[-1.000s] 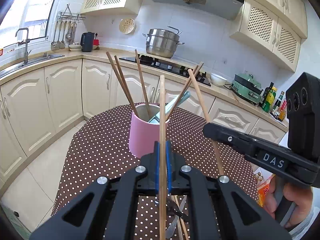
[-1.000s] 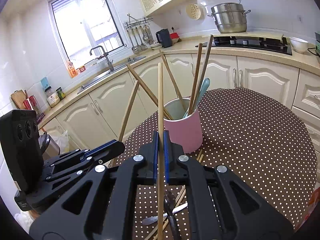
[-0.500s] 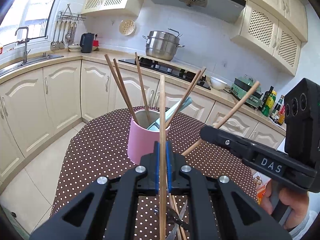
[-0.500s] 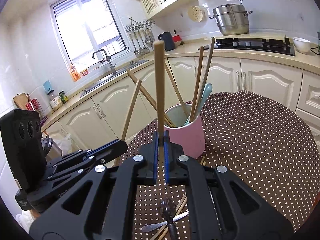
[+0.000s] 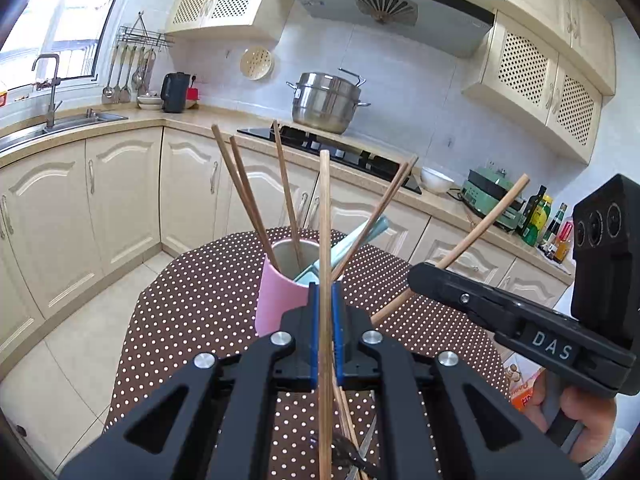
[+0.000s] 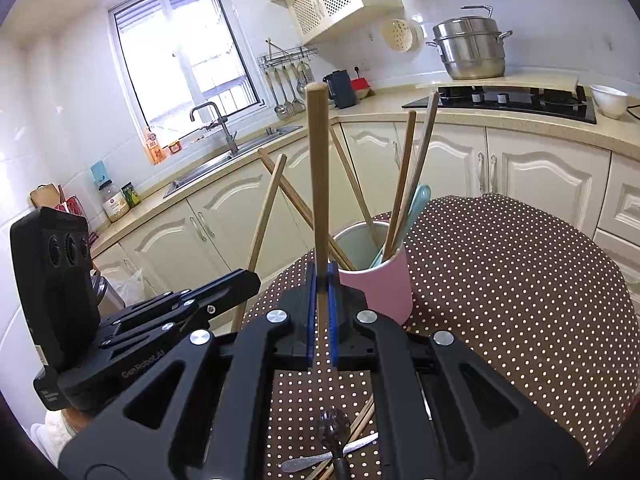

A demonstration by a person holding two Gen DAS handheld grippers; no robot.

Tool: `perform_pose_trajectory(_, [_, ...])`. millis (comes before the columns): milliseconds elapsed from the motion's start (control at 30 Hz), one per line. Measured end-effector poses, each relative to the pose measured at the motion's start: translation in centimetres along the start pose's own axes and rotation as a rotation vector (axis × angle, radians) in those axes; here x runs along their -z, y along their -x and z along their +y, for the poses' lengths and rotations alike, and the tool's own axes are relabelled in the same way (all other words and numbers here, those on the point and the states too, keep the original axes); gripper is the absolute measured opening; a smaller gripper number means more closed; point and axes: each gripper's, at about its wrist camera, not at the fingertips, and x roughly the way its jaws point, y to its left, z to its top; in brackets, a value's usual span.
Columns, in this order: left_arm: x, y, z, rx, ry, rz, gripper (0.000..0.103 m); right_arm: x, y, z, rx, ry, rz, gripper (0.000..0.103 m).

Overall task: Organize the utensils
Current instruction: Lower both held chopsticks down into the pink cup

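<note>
A pink cup [image 5: 276, 304] [image 6: 386, 288] stands on the brown dotted tablecloth [image 5: 188, 304] [image 6: 520, 280], holding several wooden chopsticks and a pale blue spoon [image 6: 416, 204]. My left gripper [image 5: 326, 292] is shut on a wooden chopstick [image 5: 325, 208] that stands upright just in front of the cup. My right gripper [image 6: 321, 272] is shut on another chopstick [image 6: 318, 168], also near the cup. In the left wrist view the right gripper [image 5: 418, 276] sits to the right, its chopstick [image 5: 480, 220] leaning up and right. In the right wrist view the left gripper [image 6: 248, 280] is at the left.
Loose utensils lie on the cloth under the grippers: a fork [image 6: 332, 432], a knife [image 6: 332, 456] and chopsticks [image 6: 360, 416]. Cream kitchen cabinets, a sink [image 5: 60, 124] and a hob with a steel pot [image 5: 326, 104] surround the table. A person's hand [image 5: 576, 420] holds the right gripper.
The right gripper's chopstick has swung from leaning left over the cup to leaning up and right. The left gripper and its chopstick have stayed nearly still.
</note>
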Motion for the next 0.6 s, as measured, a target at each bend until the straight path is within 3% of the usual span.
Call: perform_pose_trajectory(600, [-3.1, -0.2, 1.2, 0.077, 0.034, -0.137, 0.006, -2.3, 0.3, -0.5, 0.001, 0.008, -0.047, 0.006])
